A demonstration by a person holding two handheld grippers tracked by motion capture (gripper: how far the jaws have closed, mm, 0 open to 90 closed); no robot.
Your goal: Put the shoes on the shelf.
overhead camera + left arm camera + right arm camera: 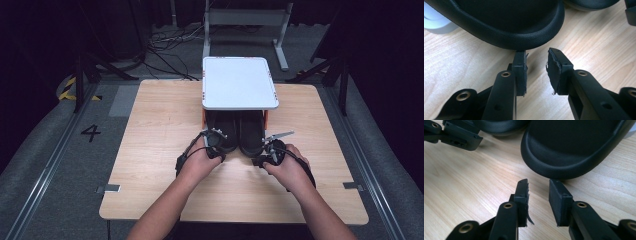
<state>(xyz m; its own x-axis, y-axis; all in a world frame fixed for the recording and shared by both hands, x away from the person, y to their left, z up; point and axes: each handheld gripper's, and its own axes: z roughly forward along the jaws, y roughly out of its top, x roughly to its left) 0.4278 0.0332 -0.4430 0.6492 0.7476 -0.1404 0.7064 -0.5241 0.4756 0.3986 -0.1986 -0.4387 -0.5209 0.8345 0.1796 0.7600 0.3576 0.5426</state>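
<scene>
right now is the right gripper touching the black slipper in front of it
Apart. The right gripper view shows the right gripper with its jaws open and bare table between its tips and the black slipper's rounded end.

Wooden table (150, 130), grey carpet floor (45, 150), dark curtains (40, 30), metal frame (245, 17)

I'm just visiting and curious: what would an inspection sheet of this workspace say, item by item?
Surface: light wooden table, bare around the work.
Job's things: two black slippers, left slipper and right slipper, side by side, their far ends under a small white shelf with orange legs.
Clutter: nothing seen.
Grippers: left gripper and right gripper each sit just short of a slipper's rounded end, jaws parted with nothing between them.
Cables: a black cable loops from each gripper over the hand; more cables lie on the floor behind.
Surroundings: dark curtains, grey floor marked with a 4, metal frame beyond.
</scene>
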